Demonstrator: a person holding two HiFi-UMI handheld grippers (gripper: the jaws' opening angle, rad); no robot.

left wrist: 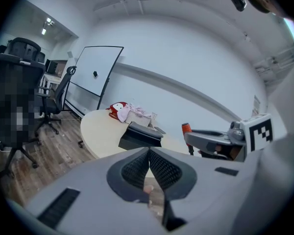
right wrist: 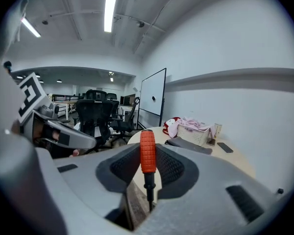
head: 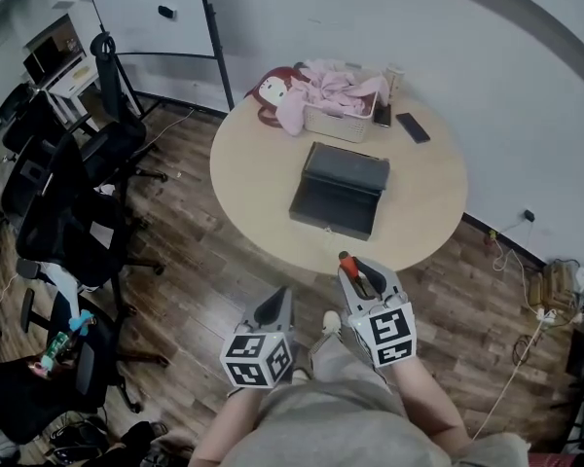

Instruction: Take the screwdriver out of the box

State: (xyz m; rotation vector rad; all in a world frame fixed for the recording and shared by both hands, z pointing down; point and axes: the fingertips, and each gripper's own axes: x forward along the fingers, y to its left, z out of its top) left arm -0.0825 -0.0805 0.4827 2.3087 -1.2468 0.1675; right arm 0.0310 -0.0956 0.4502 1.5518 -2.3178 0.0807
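The screwdriver (right wrist: 147, 152), with an orange handle and a dark shaft, stands upright between the pads of my right gripper (right wrist: 148, 155), which is shut on it. In the head view the right gripper (head: 358, 275) hovers at the table's near edge, and the orange handle (head: 346, 260) sticks out at its tip. The dark grey box (head: 340, 191) lies in the middle of the round table (head: 253, 163), ahead of both grippers. My left gripper (head: 275, 309) hangs over the floor short of the table. Its jaws (left wrist: 149, 151) meet at the tips with nothing between them.
At the table's far side stand a white basket of pink cloth (head: 343, 115), a red and white plush toy (head: 271, 91) and a black phone (head: 414, 127). Black office chairs (head: 73, 217) crowd the left. A whiteboard (head: 151, 13) stands behind. Cables (head: 526, 339) lie on the floor at the right.
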